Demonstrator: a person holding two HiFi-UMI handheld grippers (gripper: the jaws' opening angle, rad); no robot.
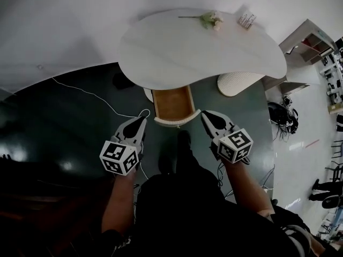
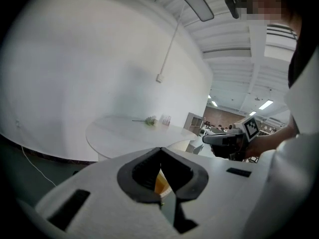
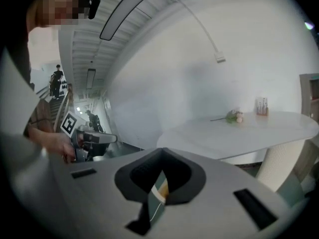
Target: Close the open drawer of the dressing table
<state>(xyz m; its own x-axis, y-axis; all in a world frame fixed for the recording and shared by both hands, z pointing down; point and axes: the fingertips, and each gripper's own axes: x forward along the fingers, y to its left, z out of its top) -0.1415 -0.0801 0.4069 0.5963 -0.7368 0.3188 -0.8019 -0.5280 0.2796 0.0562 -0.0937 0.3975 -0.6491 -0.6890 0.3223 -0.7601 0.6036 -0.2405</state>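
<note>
The white dressing table (image 1: 177,55) has its drawer (image 1: 172,105) pulled out toward me, wooden inside, white front (image 1: 178,121). My left gripper (image 1: 143,119) hovers just left of the drawer front, its jaws shut on nothing. My right gripper (image 1: 206,114) sits just right of the drawer front, also shut and empty. In the left gripper view the jaws meet in a point (image 2: 160,150) and the drawer's orange wood (image 2: 160,183) shows through the gap. In the right gripper view the shut jaws (image 3: 160,151) frame the drawer's edge (image 3: 158,193).
A flower (image 1: 210,19) and a small holder (image 1: 247,20) lie on the tabletop. A white ribbed stool (image 1: 236,83) stands under the table's right side. A white cable (image 1: 86,92) crosses the dark floor at left. A shelf unit (image 1: 308,44) and bags (image 1: 284,116) stand at right.
</note>
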